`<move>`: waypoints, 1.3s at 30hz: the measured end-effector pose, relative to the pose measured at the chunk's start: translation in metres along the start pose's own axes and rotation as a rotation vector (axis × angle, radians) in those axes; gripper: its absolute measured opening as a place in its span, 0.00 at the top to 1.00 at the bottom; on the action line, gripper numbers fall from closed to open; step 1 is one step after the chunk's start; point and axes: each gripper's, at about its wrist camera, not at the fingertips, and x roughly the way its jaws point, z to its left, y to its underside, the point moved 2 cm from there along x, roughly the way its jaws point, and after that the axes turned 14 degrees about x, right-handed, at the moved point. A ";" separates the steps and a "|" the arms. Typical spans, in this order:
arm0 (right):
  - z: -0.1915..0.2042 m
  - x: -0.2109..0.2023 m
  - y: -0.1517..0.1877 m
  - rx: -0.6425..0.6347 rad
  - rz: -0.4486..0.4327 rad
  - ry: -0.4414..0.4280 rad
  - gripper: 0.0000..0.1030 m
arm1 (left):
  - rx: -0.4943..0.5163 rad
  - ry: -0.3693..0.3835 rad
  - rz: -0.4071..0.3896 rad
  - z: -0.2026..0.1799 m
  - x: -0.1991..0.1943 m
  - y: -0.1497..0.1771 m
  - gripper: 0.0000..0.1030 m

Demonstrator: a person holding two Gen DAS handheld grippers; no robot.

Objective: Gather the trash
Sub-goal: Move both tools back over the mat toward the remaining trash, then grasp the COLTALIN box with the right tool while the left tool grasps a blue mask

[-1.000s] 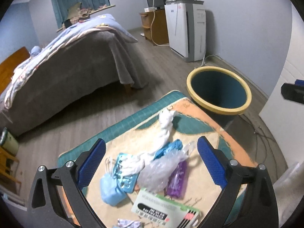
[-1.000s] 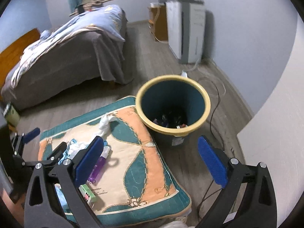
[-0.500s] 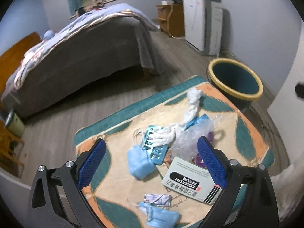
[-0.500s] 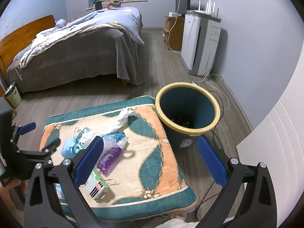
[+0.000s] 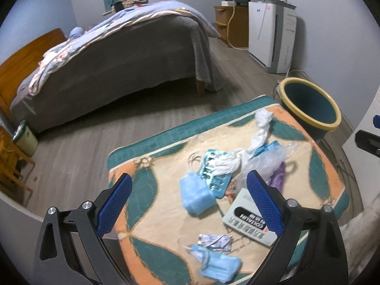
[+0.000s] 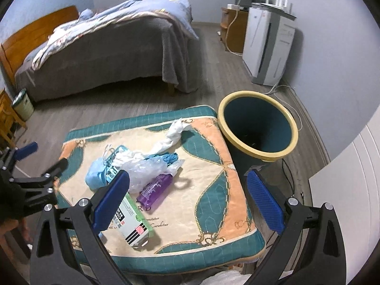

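Observation:
Trash lies on a patterned cushion (image 5: pixel 163 216) (image 6: pixel 209 190): a twisted white tissue (image 5: pixel 260 128) (image 6: pixel 171 136), a clear plastic bag (image 5: pixel 266 163) (image 6: pixel 147 168), a purple bottle (image 5: pixel 277 178) (image 6: pixel 155 190), a white medicine box (image 5: pixel 247 220) (image 6: pixel 133 220), a teal blister pack (image 5: pixel 215 173), two blue masks (image 5: pixel 196 196) (image 5: pixel 218 264) and a foil strip (image 5: pixel 215 239). A teal bin with yellow rim (image 5: pixel 308 105) (image 6: pixel 257 125) stands right of the cushion. My left gripper (image 5: pixel 190 211) is open above the cushion's near left. My right gripper (image 6: pixel 187 204) is open and empty above the cushion.
A bed with grey cover (image 5: pixel 114 57) (image 6: pixel 99 54) stands behind, across wooden floor. A white air purifier (image 5: pixel 270 35) (image 6: pixel 268 47) and a wooden cabinet (image 5: pixel 228 23) stand along the right wall. Cables (image 6: pixel 292 118) trail near the bin. A small green can (image 5: pixel 25 137) stands at left.
Both grippers have pulled back and up from the cushion, so more of it and the trash shows. The right view has swung left from the bin. Both stay open.

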 end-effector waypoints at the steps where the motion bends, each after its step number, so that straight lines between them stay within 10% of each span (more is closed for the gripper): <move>1: 0.003 0.003 0.000 -0.017 0.001 0.001 0.06 | -0.008 -0.004 0.002 0.003 0.000 0.002 0.07; 23: 0.077 0.099 0.083 -0.307 0.279 -0.113 0.06 | -0.307 -0.180 0.042 0.033 -0.030 0.065 0.07; 39: 0.100 0.140 0.133 -0.486 0.417 -0.074 0.13 | -0.331 -0.054 0.237 0.026 0.028 0.104 0.08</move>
